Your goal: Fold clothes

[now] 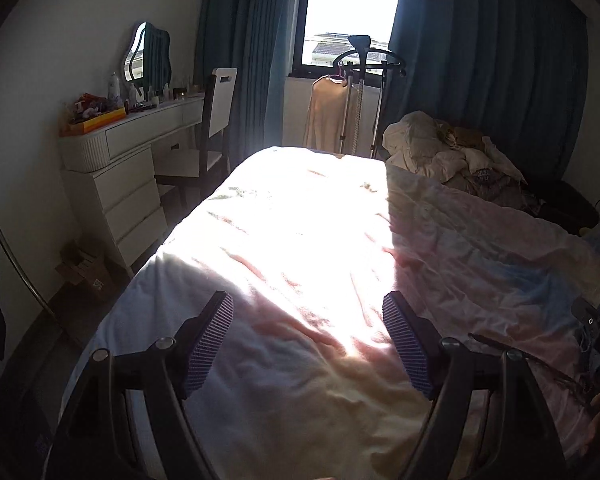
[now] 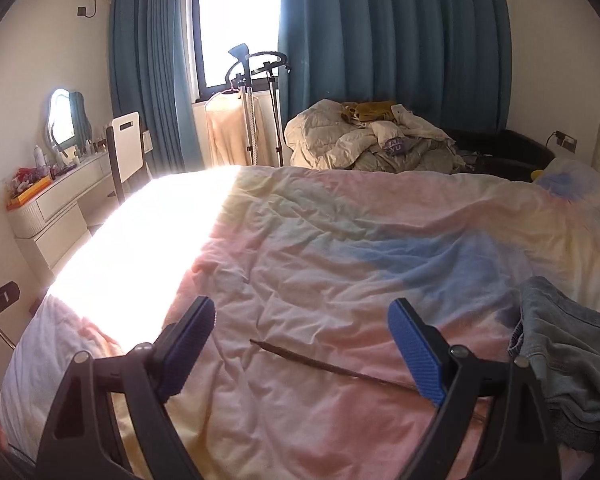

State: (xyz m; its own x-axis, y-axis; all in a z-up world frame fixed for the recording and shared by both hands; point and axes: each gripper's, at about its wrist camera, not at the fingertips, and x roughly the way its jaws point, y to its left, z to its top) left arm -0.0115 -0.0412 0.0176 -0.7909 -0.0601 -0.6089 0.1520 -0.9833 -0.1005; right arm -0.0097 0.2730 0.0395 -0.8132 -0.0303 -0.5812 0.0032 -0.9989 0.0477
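A grey-blue denim garment (image 2: 568,360) lies crumpled on the bed's pastel quilt (image 2: 340,240), just right of my right gripper (image 2: 302,328), which hovers open over the quilt with nothing between its blue pads. A thin dark strap or stick (image 2: 328,366) lies on the quilt between those fingers. My left gripper (image 1: 308,320) is open too, purple pads wide apart above the sunlit part of the quilt (image 1: 300,220), holding nothing. The right gripper's body (image 1: 598,332) shows at the right edge of the left wrist view.
A heap of bedding and clothes (image 2: 372,140) sits beyond the bed's far side. A garment steamer stand with a cream garment (image 2: 236,128) stands by the window. A white dressing table (image 1: 132,148), chair (image 1: 216,120) and cardboard boxes (image 1: 88,268) are left of the bed.
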